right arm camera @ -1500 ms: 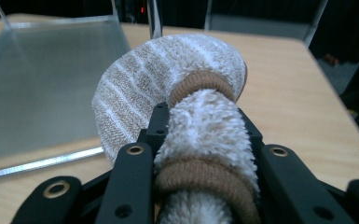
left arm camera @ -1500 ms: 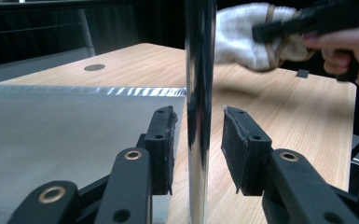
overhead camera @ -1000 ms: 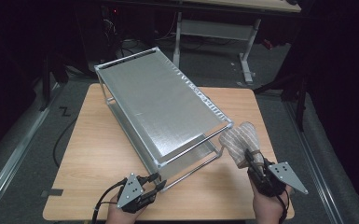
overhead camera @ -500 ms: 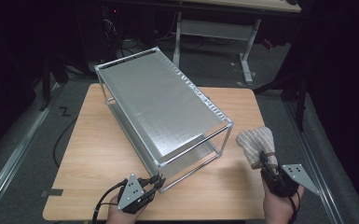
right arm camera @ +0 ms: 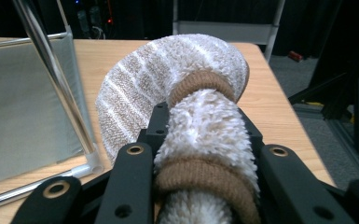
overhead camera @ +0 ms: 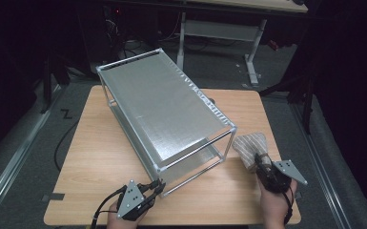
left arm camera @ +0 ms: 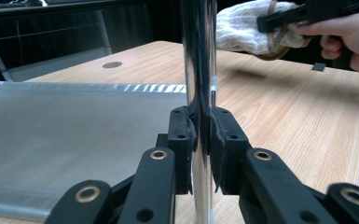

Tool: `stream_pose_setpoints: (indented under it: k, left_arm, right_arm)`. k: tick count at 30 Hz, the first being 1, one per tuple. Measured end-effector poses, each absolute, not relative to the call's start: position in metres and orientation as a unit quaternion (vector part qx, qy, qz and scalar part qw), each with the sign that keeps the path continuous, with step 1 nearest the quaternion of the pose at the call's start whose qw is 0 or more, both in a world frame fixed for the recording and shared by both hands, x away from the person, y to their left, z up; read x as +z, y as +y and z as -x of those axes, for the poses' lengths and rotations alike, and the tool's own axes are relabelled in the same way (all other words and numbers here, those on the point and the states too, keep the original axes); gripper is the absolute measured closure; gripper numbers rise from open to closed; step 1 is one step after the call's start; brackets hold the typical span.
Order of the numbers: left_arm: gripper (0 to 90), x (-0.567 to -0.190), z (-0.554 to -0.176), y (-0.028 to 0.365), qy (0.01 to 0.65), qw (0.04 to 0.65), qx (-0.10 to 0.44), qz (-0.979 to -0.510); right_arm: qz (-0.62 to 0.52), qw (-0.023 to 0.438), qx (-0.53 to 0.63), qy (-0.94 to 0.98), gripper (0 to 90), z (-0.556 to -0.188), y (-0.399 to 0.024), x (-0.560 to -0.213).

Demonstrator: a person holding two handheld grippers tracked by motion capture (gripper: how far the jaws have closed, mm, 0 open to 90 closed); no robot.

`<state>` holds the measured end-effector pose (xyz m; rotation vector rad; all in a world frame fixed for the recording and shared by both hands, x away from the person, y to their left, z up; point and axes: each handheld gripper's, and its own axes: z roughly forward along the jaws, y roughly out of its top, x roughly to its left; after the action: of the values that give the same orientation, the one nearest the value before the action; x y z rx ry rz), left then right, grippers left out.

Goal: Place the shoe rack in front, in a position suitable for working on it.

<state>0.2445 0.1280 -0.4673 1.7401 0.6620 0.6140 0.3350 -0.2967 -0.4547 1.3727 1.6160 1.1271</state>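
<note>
Nearest the person, the left gripper (left arm camera: 199, 154) is clenched on the front corner post (left arm camera: 198, 70) of the metal rack (overhead camera: 167, 102), its jaws having just closed there with the chrome tube pinched between the pads; that post is slick and round, so I'd judge a pull or twist could let it slide or roll in the grip, and the light frame might skid across the table (overhead camera: 100, 157). To the right, the right gripper (overhead camera: 263, 163) grasps a rolled towel (right arm camera: 191, 93) bound with brown bands (right arm camera: 200, 81), near the rack's right front corner; the soft roll could sag or catch on the upright (right arm camera: 56, 79) and lower rail if it is steered in there. Farther back, another desk frame (overhead camera: 219, 28) stands in the dark, well apart.
</note>
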Motion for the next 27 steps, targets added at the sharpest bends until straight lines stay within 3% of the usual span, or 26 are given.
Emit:
stream_pose_setpoints:
  k: [13,27]
  left_arm:
    - [78.6,-0.468,-0.239,0.138,0.296,0.553,0.274,-0.729]
    - [74.9,-0.466,-0.244,0.151,0.317,0.546,0.29,-0.719]
  right_arm:
    - [-0.508,0.325,0.438,0.667,67.8,-0.36,-0.268,-0.468]
    - [-0.468,0.288,0.455,0.701,68.3,-0.353,-0.252,-0.473]
